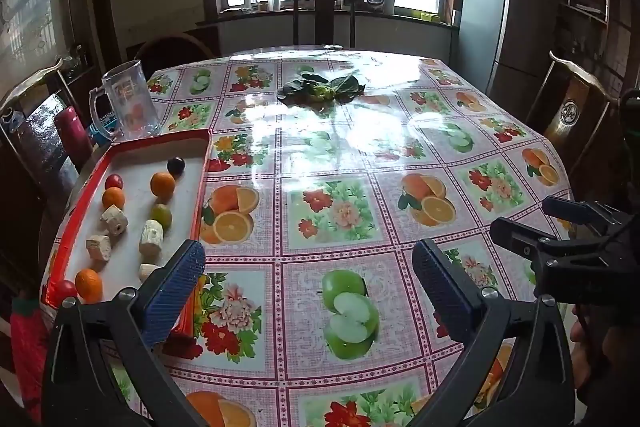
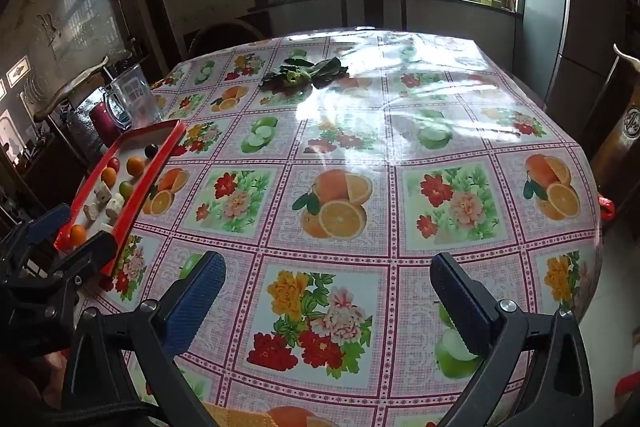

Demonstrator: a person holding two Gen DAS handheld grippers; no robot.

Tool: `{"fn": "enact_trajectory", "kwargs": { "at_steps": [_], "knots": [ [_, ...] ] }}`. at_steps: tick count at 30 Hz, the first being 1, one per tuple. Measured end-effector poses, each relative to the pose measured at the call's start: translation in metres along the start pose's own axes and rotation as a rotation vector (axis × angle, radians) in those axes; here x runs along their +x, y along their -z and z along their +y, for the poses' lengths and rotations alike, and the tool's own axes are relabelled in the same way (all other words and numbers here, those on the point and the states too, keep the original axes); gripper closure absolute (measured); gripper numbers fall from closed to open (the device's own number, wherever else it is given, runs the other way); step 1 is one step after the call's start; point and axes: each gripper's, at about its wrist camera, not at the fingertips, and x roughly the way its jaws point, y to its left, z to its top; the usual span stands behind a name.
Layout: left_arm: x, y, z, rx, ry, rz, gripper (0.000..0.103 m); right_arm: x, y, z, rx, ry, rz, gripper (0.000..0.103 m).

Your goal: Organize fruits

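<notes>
We note red tray [image 1: 120,151] at left table edge, glass mug [image 1: 128,103] just behind it. Tray holds oranges [image 1: 163,184], red fruit [image 1: 113,181], dark fruit [image 1: 175,165], green fruit [image 1: 162,215], pale chunks [image 1: 151,242]. We see left gripper [image 1: 308,267] with fingers spread, nothing between, hovering over tablecloth [image 1: 332,155] beside tray. Leafy greens [image 1: 320,89] lie far centre. Right gripper [image 2: 328,287] likewise spread wide, empty, over cloth.
</notes>
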Motion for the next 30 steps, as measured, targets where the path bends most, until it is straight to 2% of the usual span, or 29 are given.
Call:
{"fn": "enact_trajectory", "kwargs": {
  "at_steps": [5, 12, 15, 19, 22, 26, 28, 30],
  "knots": [
    [0.009, 0.001, -0.010, 0.019, 0.019, 0.024, 0.000, 0.024, 0.000, -0.013, 0.049, 0.034, 0.008, 0.000],
    [0.001, -0.008, 0.003, 0.006, -0.018, -0.009, 0.000, 0.100, -0.001, -0.023, 0.099, 0.135, 0.102, 0.000],
    [-0.001, -0.011, 0.016, -0.016, -0.024, -0.014, 0.000, 0.116, -0.008, -0.018, 0.051, 0.234, 0.108, 0.000],
    [-0.001, -0.015, 0.040, -0.049, -0.012, -0.006, 0.000, 0.119, -0.006, -0.022, 0.077, 0.213, 0.092, 0.000],
    [-0.010, -0.021, 0.063, -0.071, 0.014, -0.015, 0.000, 0.118, -0.007, -0.014, 0.046, 0.237, 0.092, 0.001],
    [-0.031, -0.049, 0.088, -0.068, 0.067, -0.050, 0.000, 0.119, -0.007, -0.016, 0.065, 0.213, 0.103, 0.001],
    [-0.044, -0.062, 0.092, -0.038, 0.054, -0.089, 0.000, 0.118, -0.007, -0.016, 0.066, 0.212, 0.104, 0.001],
    [-0.048, -0.071, 0.095, -0.025, 0.008, -0.123, 0.000, 0.119, -0.007, -0.017, 0.067, 0.211, 0.104, 0.001]
  ]
}}
